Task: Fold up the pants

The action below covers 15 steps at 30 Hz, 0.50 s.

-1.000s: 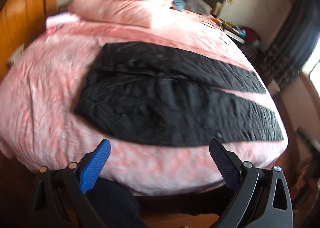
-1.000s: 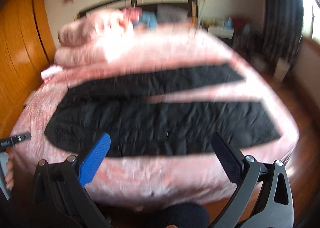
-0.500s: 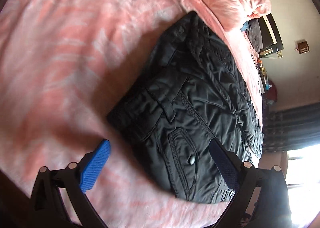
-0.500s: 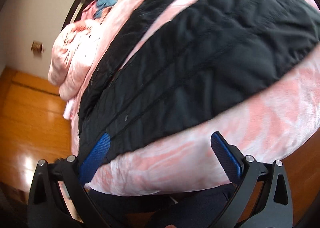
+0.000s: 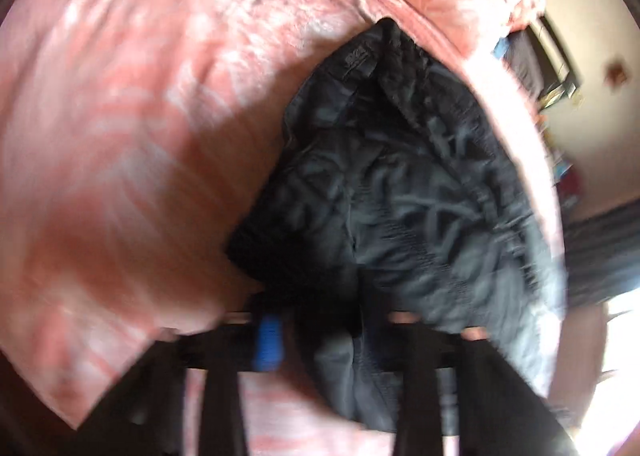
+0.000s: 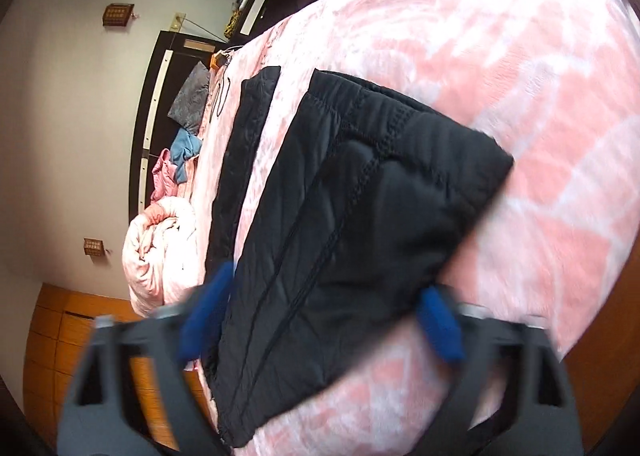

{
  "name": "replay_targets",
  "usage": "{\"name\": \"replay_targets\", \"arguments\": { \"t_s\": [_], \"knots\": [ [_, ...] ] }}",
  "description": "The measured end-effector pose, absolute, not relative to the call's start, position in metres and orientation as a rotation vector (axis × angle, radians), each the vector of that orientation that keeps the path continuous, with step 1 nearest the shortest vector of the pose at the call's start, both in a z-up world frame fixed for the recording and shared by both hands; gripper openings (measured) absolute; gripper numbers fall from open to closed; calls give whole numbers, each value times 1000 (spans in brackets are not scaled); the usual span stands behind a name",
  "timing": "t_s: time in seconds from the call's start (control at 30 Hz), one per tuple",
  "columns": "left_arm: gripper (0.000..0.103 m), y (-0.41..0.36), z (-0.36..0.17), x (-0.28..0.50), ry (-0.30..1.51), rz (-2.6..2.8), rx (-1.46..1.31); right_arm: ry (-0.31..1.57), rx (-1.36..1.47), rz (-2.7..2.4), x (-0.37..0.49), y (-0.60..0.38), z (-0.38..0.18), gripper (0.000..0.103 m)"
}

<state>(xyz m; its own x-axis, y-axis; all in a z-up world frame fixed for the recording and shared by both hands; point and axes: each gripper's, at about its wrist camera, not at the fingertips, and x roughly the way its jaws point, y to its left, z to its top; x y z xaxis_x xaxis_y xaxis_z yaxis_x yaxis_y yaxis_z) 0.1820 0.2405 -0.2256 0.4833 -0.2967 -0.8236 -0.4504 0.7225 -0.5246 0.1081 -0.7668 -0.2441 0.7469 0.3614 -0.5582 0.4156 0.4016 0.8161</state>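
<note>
Black padded pants (image 5: 400, 183) lie spread on a pink bed cover (image 5: 140, 115). My left gripper (image 5: 320, 336) is shut on the near corner of the waist, with the cloth bunched and lifted between its blue pad and its black finger. In the right wrist view the near leg (image 6: 360, 215) ends in a stitched hem, and the far leg (image 6: 244, 159) lies beside it with a pink gap between them. My right gripper (image 6: 320, 320) straddles the near leg close to its hem. Its jaws are closing, with the leg between the blue pads (image 6: 440, 328), which still stand apart.
A rolled pink duvet (image 6: 160, 248) and loose blue and pink clothes (image 6: 186, 147) lie at the head of the bed, below a dark headboard (image 6: 152, 95). An orange wooden wardrobe (image 6: 60, 336) stands beside the bed. A cluttered side table (image 6: 256, 3) stands on the far side.
The left gripper has gone from wide open over the waist to shut on its corner, pulling the cloth up. The right gripper has swung along the near leg to its hem, its jaws narrowing.
</note>
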Motion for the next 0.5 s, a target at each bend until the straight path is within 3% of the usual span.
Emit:
{"name": "replay_targets", "arguments": {
  "t_s": [0.07, 0.17, 0.3, 0.43, 0.47, 0.5],
  "knots": [
    [19, 239, -217, 180, 1076, 146, -786, 794, 1203, -25, 112, -761, -248, 7],
    [17, 250, -199, 171, 1024, 192, -804, 779, 1165, -8, 110, -754, -235, 6],
    [20, 258, -221, 169, 1082, 220, -799, 856, 1124, -22, 112, -746, -249, 7],
    [34, 252, -222, 169, 1096, 222, -730, 893, 1122, -19, 114, -750, -257, 9],
    [40, 254, -219, 167, 1099, 222, -726, 899, 1105, -16, 113, -750, -252, 20],
    [46, 257, -214, 167, 1106, 234, -719, 916, 1082, -11, 113, -751, -244, 39]
  ]
}}
